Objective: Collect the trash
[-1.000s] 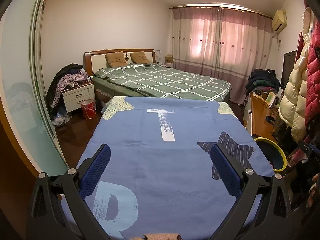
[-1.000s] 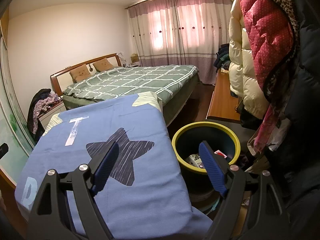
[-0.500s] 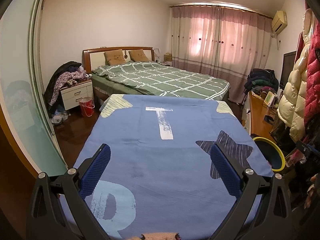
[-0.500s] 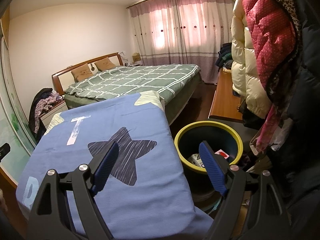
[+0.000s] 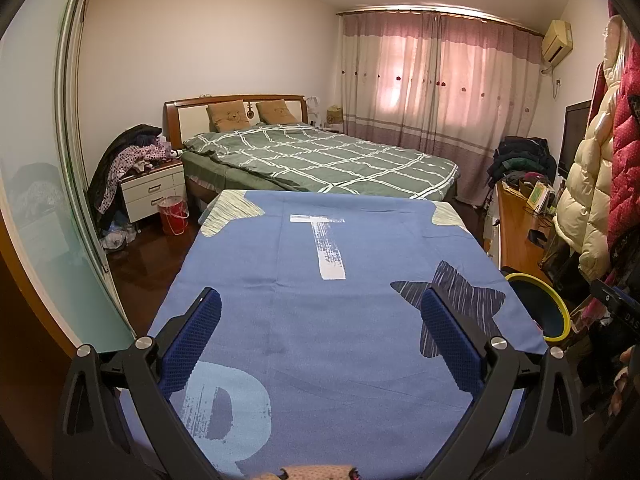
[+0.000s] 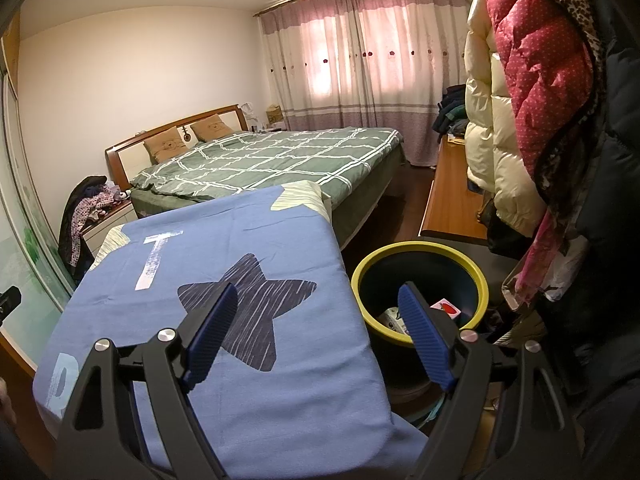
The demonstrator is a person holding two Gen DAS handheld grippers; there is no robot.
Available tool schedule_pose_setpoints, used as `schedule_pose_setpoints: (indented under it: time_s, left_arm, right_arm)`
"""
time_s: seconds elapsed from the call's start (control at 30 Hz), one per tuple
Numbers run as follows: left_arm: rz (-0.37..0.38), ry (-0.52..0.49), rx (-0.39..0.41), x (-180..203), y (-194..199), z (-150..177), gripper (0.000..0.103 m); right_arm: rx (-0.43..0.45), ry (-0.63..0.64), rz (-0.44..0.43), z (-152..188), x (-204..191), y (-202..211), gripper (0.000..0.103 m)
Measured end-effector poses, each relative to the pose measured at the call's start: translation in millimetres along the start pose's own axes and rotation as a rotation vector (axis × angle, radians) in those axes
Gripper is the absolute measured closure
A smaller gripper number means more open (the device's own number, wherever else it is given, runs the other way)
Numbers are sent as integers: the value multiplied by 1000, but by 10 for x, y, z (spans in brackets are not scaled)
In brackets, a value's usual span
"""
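A dark bin with a yellow rim [image 6: 420, 280] stands on the floor right of a table draped in a blue cloth [image 6: 248, 256]. Bits of trash [image 6: 446, 307] lie at its bottom. The bin also shows at the right edge of the left wrist view [image 5: 536, 304]. My right gripper [image 6: 316, 324] is open and empty, held above the cloth's right edge and the bin. My left gripper [image 5: 320, 324] is open and empty above the blue cloth [image 5: 320, 280]. No loose trash shows on the cloth.
A bed with a green checked cover [image 5: 320, 156] lies beyond the table. A white nightstand with clothes [image 5: 152, 188] and a red bucket [image 5: 173, 214] stand at the left. A wooden desk [image 6: 452, 200] and hanging coats [image 6: 532, 100] fill the right side.
Both views have shifted slightly, as if both grippers drew back and up a little. Both grippers stay open and empty.
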State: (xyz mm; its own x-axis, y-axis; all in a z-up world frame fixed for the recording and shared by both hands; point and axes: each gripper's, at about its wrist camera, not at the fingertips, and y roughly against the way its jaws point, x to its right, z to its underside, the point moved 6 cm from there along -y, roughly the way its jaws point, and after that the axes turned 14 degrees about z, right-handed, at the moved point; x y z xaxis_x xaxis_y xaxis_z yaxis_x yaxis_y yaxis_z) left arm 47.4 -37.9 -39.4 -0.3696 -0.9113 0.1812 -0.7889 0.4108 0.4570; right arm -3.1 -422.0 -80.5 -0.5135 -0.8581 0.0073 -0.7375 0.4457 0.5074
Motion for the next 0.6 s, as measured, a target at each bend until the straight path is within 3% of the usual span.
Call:
schedule_pose_setpoints:
  time_s: [0.6]
  left_arm:
    - [1, 1, 2, 7, 1, 5, 5]
  right_arm:
    - [-1, 3, -7, 8, -29, 5, 25]
